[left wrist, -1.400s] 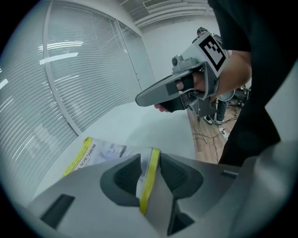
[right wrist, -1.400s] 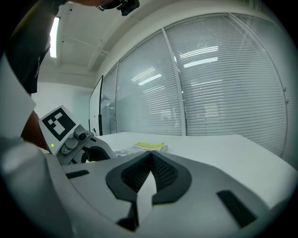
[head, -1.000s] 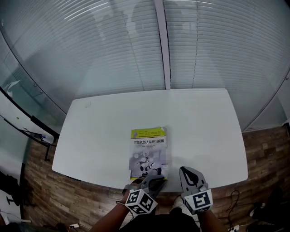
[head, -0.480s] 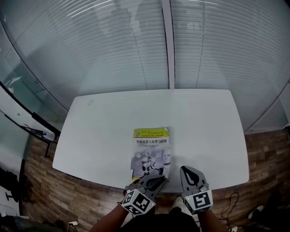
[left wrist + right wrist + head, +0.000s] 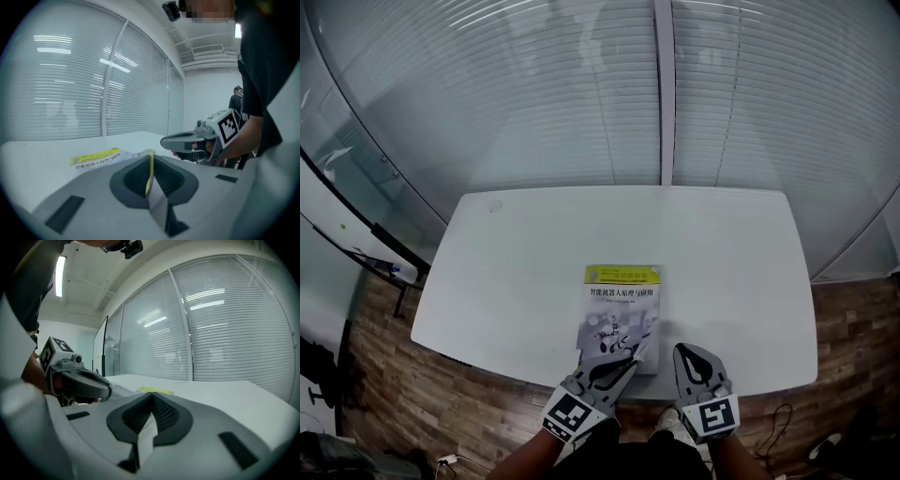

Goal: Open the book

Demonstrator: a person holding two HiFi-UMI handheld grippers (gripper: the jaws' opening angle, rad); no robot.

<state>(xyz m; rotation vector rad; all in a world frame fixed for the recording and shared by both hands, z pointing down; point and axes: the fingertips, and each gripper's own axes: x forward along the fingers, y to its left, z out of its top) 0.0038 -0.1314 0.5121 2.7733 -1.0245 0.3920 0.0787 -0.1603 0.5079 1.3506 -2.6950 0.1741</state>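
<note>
A book [image 5: 623, 305] with a yellow-green top band and a robot picture lies on the white table [image 5: 516, 272], close to its near edge. My left gripper [image 5: 622, 364] is at the book's near edge and has just been closing, with the front cover between its pads. In the left gripper view the yellow-edged cover [image 5: 149, 169] stands pinched in my left gripper [image 5: 150, 157] and raised off the pages. My right gripper [image 5: 690, 362] hovers just right of the book, shut and empty. In its own view my right gripper [image 5: 151, 398] holds nothing.
Glass walls with white blinds [image 5: 581, 103] ring the table's far side. Wooden floor [image 5: 394, 375] shows to the left and right of the table. A person's arm [image 5: 243, 136] holds the right gripper [image 5: 187, 140].
My left gripper has rolled and risen at the book's near edge, and the cover's near corner has lifted with it. The right gripper has stayed put.
</note>
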